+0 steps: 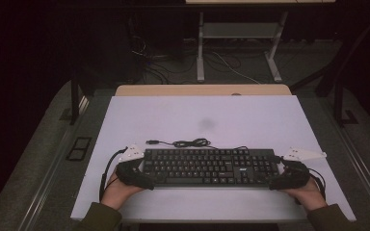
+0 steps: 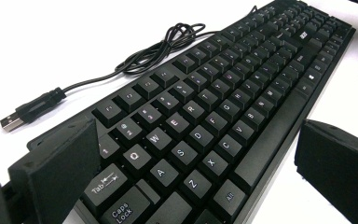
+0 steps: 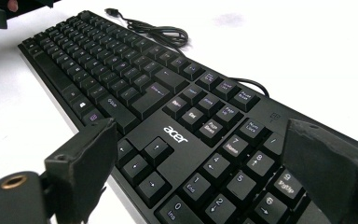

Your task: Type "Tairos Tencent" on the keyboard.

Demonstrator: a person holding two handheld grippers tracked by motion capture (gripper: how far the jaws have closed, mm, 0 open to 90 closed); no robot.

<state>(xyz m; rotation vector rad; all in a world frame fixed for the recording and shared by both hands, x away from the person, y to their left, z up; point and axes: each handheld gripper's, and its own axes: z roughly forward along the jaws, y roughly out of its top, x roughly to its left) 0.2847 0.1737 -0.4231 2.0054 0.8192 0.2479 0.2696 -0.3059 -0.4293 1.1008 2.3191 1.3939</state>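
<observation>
Two grippers stood parted and holding nothing: our left gripper straddled the keyboard at its Tab-key end, our right gripper its numpad end, the board lying between them on the white table. Beyond the left jaws trailed the USB cable. We judged this the approach to a two-ended grasp; next, both jaws should close evenly on the edges.
</observation>
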